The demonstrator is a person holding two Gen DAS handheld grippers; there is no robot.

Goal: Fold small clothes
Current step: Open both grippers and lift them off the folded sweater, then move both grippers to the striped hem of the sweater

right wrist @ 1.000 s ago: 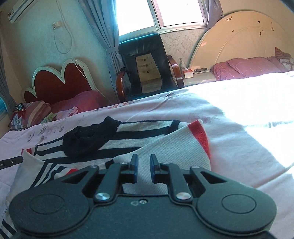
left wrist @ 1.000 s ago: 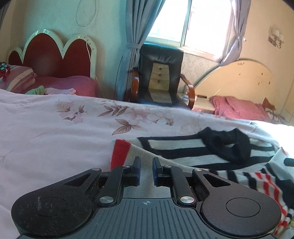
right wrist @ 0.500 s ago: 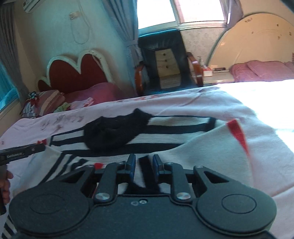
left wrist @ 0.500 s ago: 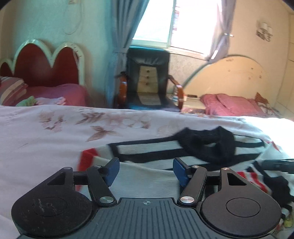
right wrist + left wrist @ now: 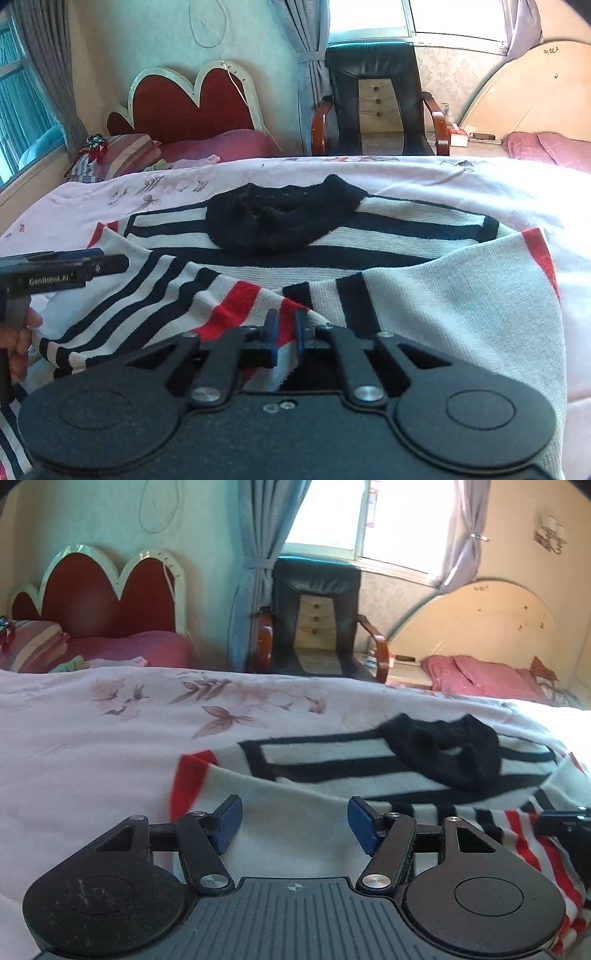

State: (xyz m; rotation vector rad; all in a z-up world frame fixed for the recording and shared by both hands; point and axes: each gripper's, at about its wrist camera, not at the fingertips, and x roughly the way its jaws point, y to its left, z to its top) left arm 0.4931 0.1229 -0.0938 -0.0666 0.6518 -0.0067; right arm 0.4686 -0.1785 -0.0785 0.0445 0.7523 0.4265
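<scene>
A: Status? Sweater [image 5: 424, 295] lies spread on bed [image 5: 74, 738], black collar [image 5: 280, 218] at far side.
B: Mid-fold, I'd say. R tongs [image 5: 283, 338] just closing, jaws narrow, pinching the red/navy striped edge. L tongs [image 5: 293, 825] wide, just opened, nothing gripped; white knit below them.
A: Next move?
B: Prob. carry the pinched edge across the body w/ R, lay flat. L needs a fresh grip or to hold cloth down so it won't drag.
</scene>
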